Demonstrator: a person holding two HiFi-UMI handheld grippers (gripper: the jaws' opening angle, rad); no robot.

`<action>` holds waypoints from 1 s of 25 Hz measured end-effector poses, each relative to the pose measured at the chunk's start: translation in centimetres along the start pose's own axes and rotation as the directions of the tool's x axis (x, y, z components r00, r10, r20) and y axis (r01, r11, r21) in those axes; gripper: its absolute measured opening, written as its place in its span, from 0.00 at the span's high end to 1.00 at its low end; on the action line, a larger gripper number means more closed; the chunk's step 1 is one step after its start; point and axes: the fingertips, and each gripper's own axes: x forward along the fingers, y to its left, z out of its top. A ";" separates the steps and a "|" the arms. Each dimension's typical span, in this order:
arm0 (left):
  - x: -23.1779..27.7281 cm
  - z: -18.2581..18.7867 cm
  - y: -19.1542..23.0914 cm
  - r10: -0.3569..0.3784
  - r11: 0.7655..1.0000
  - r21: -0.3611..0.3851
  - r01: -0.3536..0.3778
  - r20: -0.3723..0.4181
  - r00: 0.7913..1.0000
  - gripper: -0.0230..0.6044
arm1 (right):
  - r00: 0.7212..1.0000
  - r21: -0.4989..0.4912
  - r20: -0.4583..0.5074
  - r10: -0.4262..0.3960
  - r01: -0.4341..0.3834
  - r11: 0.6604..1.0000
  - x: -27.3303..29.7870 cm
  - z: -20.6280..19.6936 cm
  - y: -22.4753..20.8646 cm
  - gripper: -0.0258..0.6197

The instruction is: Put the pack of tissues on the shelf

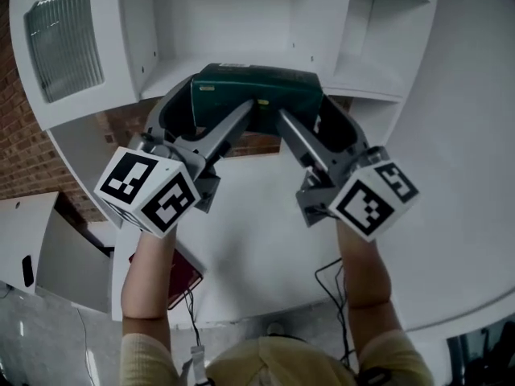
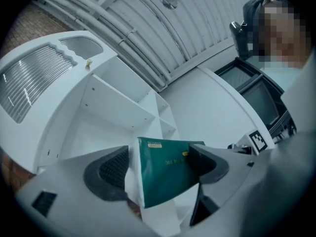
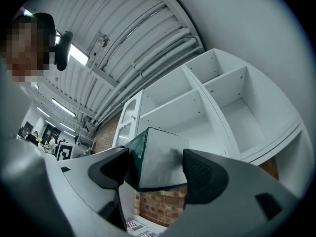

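A dark green pack of tissues (image 1: 256, 92) hangs in the air just in front of the white shelf unit (image 1: 233, 22), level with its lower board. My left gripper (image 1: 194, 117) is shut on the pack's left end, and my right gripper (image 1: 322, 119) is shut on its right end. In the left gripper view the pack (image 2: 165, 174) sits between the dark pads, its white side panel toward the left pad. In the right gripper view the pack (image 3: 155, 159) fills the gap between the pads, with open shelf compartments (image 3: 217, 107) behind it.
A white cabinet door with ribbed glass (image 1: 60, 34) stands open at the left. Brick wall (image 1: 28, 147) shows behind and under the shelf. A white table (image 1: 257, 240) lies below my arms, with a red object (image 1: 183, 278) and cables (image 1: 330, 284) near it.
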 end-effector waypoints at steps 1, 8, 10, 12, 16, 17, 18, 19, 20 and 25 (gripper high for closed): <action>0.2 -0.1 0.0 0.001 1.000 0.014 -0.001 -0.002 1.000 0.34 | 1.000 -0.004 0.004 0.005 -0.005 1.000 0.1 -0.1 -0.3 0.43; 3.1 -0.9 1.7 0.048 0.987 0.155 -0.038 -0.061 0.997 0.34 | 0.999 -0.017 0.036 0.016 -0.016 1.000 2.3 -0.4 -3.2 0.43; 4.8 -1.3 3.0 0.077 0.981 0.184 -0.061 -0.084 0.993 0.34 | 0.999 -0.020 0.036 0.020 -0.019 1.000 3.9 -0.5 -4.9 0.43; 5.9 -1.5 4.1 0.103 0.977 0.195 -0.083 -0.095 0.990 0.34 | 0.999 -0.017 0.042 0.028 -0.027 0.999 5.2 -0.5 -6.0 0.43; 7.1 -2.0 5.1 0.133 0.972 0.207 -0.106 -0.118 0.984 0.34 | 0.998 -0.004 0.059 0.037 -0.037 0.999 6.4 -0.7 -7.4 0.43; 7.5 -2.2 5.2 0.134 0.973 0.207 -0.107 -0.125 0.983 0.34 | 0.998 0.002 0.061 0.031 -0.032 0.999 6.5 -0.8 -7.8 0.43; 7.8 -2.5 5.3 0.136 0.973 0.206 -0.107 -0.133 0.982 0.34 | 0.998 0.008 0.063 0.025 -0.026 1.000 6.6 -1.0 -8.2 0.43; 8.1 -2.7 5.4 0.140 0.972 0.207 -0.109 -0.140 0.980 0.34 | 0.998 0.012 0.064 0.021 -0.022 1.000 6.7 -1.1 -8.5 0.43; 8.3 -2.8 5.6 0.145 0.972 0.208 -0.113 -0.147 0.978 0.34 | 0.998 0.013 0.065 0.019 -0.020 1.000 6.9 -1.1 -8.7 0.43; 9.3 -3.2 6.3 0.182 0.963 0.229 -0.140 -0.172 0.968 0.35 | 0.997 -0.032 0.079 -0.008 0.010 0.999 7.8 -1.1 -9.8 0.43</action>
